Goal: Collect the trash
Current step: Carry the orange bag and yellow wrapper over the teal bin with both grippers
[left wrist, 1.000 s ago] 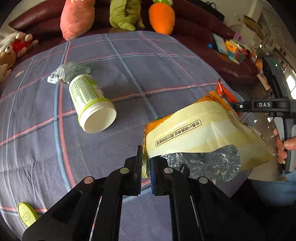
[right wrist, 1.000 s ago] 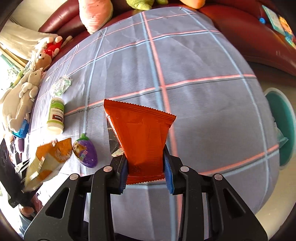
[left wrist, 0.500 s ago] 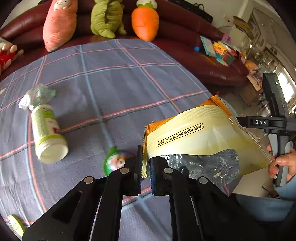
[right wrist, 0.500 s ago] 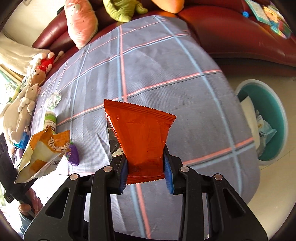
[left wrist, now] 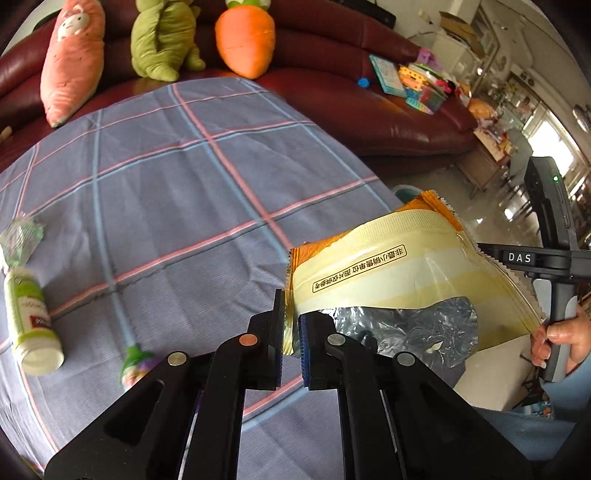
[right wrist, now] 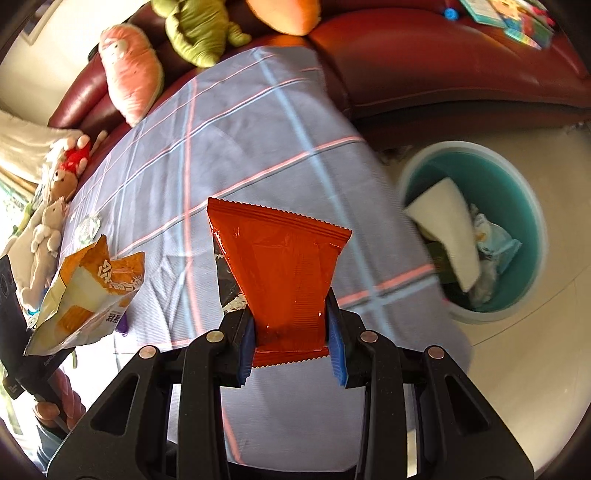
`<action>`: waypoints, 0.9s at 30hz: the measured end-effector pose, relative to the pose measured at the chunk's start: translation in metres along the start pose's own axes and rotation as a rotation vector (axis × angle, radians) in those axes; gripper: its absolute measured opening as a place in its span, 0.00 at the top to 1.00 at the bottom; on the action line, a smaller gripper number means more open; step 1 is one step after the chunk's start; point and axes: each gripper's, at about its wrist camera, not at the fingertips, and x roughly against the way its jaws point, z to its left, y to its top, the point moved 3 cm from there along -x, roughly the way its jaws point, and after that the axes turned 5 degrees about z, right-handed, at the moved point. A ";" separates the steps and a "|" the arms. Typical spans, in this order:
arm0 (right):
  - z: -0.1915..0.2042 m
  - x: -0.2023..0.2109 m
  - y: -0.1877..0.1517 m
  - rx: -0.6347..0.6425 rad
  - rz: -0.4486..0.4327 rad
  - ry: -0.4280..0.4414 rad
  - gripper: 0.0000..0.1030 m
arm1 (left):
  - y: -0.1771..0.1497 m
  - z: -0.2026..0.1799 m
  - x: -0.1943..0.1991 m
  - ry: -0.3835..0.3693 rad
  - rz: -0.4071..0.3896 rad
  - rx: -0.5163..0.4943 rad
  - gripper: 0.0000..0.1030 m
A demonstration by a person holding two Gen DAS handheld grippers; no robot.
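My left gripper (left wrist: 291,332) is shut on the edge of a torn yellow and orange snack bag (left wrist: 406,280) and holds it in the air at the table's right edge. The bag also shows in the right wrist view (right wrist: 85,288). My right gripper (right wrist: 290,343) is shut on an orange-red wrapper (right wrist: 280,266) and holds it above the table's corner. A teal trash bin (right wrist: 517,192) with several pieces of trash stands on the floor to the right of the wrapper. A white and green bottle (left wrist: 31,325), a clear wrapper (left wrist: 18,240) and a small purple toy (left wrist: 135,365) lie on the table.
The table wears a grey-blue checked cloth (left wrist: 177,192). A dark red sofa (left wrist: 332,92) curves behind it with plush toys (left wrist: 243,33) and books (left wrist: 391,74). More plush animals (right wrist: 48,221) lie at the table's left. The floor (right wrist: 535,369) beside the bin is pale tile.
Both grippers have swung to the right with their bags. The trash bin has come fully into the right wrist view. The bottle and purple toy have slid left in the left wrist view.
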 end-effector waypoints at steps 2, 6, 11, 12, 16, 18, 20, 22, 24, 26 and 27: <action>-0.016 0.006 0.001 -0.021 -0.011 -0.008 0.70 | 0.007 -0.011 -0.007 -0.004 0.005 -0.020 0.93; -0.052 0.021 0.003 -0.070 -0.039 -0.023 0.69 | 0.025 -0.039 -0.023 -0.016 0.016 -0.062 0.93; -0.093 0.035 0.004 -0.130 -0.069 -0.035 0.69 | 0.047 -0.075 -0.044 -0.029 0.039 -0.118 0.93; -0.101 0.037 0.004 -0.140 -0.073 -0.038 0.69 | 0.052 -0.084 -0.049 -0.031 0.044 -0.134 0.92; -0.134 0.049 0.004 -0.195 -0.098 -0.041 0.69 | 0.070 -0.113 -0.063 -0.041 0.059 -0.172 0.93; -0.147 0.055 0.005 -0.222 -0.111 -0.040 0.69 | 0.079 -0.126 -0.070 -0.048 0.064 -0.193 0.92; -0.163 0.062 0.007 -0.252 -0.127 -0.042 0.69 | 0.087 -0.140 -0.077 -0.052 0.068 -0.213 0.93; -0.178 0.070 0.008 -0.276 -0.141 -0.047 0.69 | 0.095 -0.154 -0.085 -0.060 0.075 -0.235 0.92; -0.191 0.076 0.009 -0.296 -0.152 -0.055 0.68 | 0.102 -0.168 -0.096 -0.069 0.087 -0.251 0.93; -0.204 0.081 0.011 -0.319 -0.160 -0.060 0.68 | 0.108 -0.178 -0.106 -0.077 0.098 -0.261 0.93; -0.208 0.083 0.012 -0.325 -0.162 -0.063 0.68 | 0.112 -0.185 -0.113 -0.081 0.106 -0.266 0.92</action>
